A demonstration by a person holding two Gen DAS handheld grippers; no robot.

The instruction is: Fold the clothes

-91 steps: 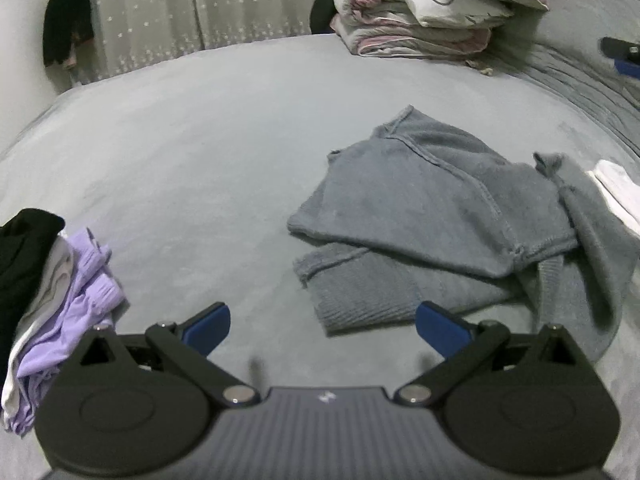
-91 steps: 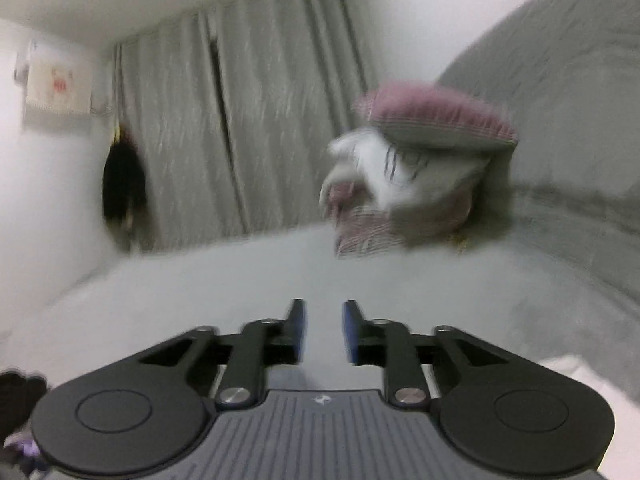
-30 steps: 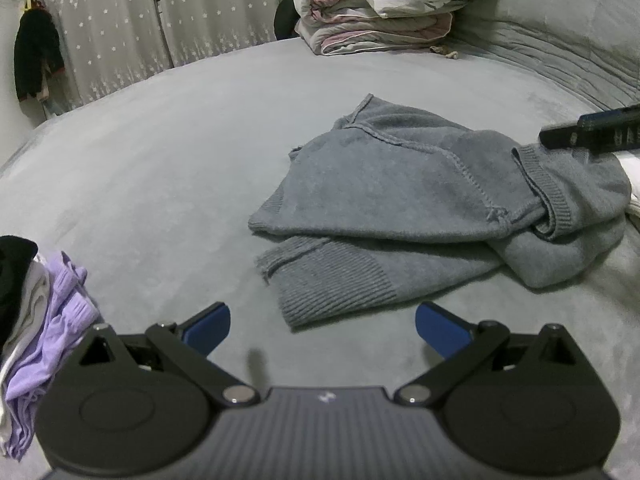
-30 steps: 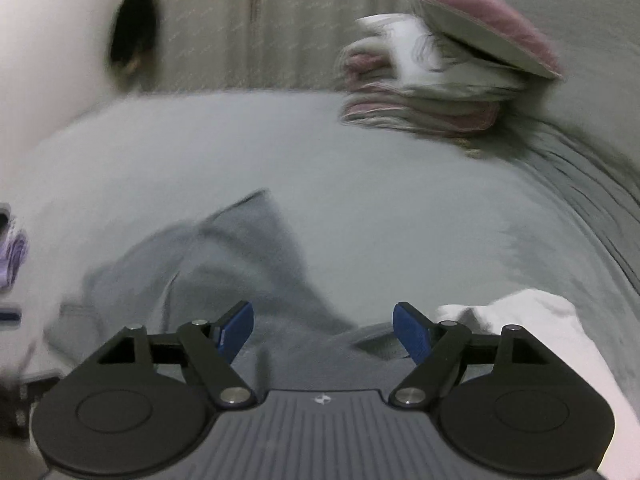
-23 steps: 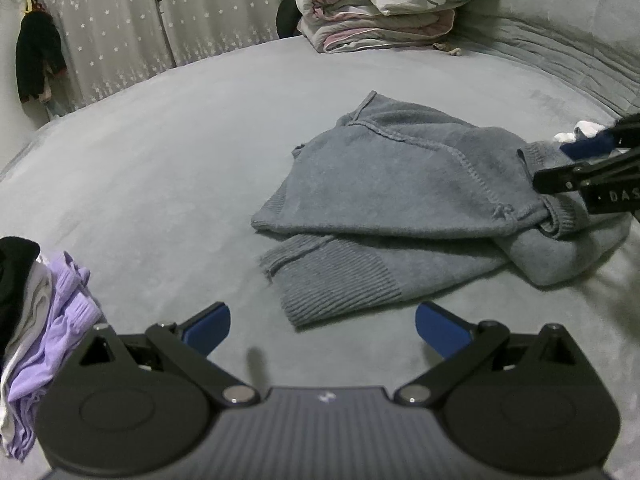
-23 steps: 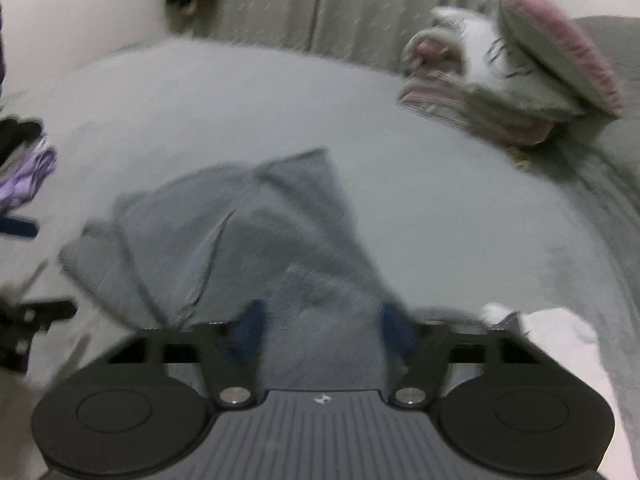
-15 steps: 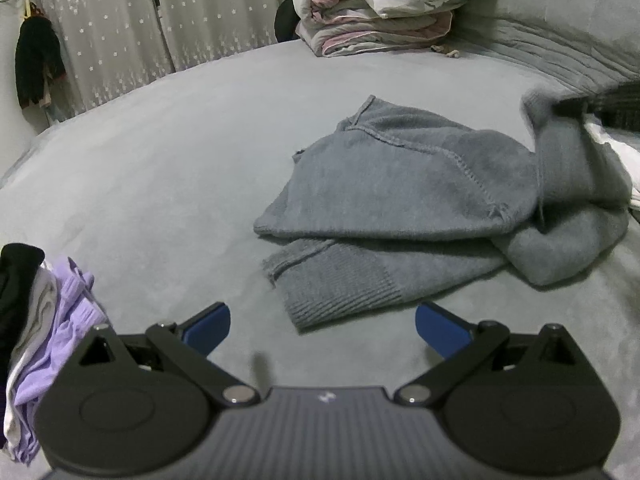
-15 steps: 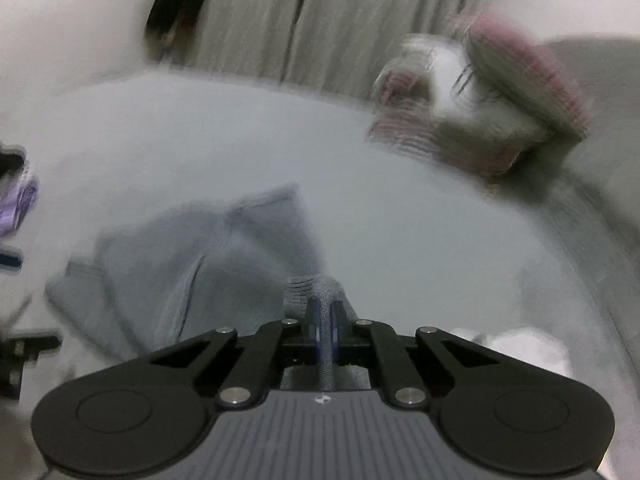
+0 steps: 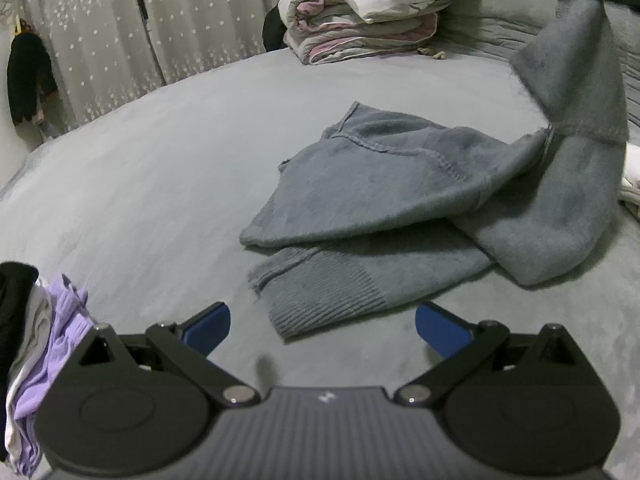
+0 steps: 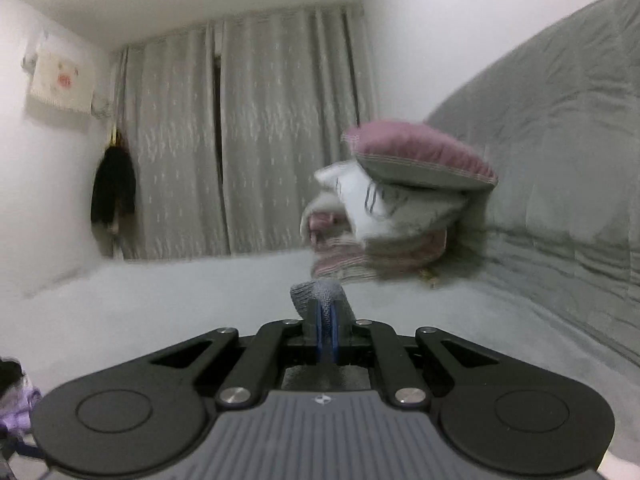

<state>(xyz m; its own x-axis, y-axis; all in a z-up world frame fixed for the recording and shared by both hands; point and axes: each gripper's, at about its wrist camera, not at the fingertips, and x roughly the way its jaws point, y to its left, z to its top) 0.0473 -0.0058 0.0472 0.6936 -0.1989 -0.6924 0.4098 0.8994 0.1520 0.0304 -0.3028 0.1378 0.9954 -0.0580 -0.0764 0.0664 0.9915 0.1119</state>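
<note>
Ahead of my left gripper stretches the grey bed, and on it, just beyond the spread blue fingertips, lies the grey sweater, crumpled in layers with its ribbed hem nearest me. Its far right part rises off the bed, lifted up toward the top corner of the left view. Beyond it sits a stack of folded bedding. Left of that gripper rests a small pile of clothes, purple, white and black. My right gripper is clamped on a fold of the sweater's knit.
</note>
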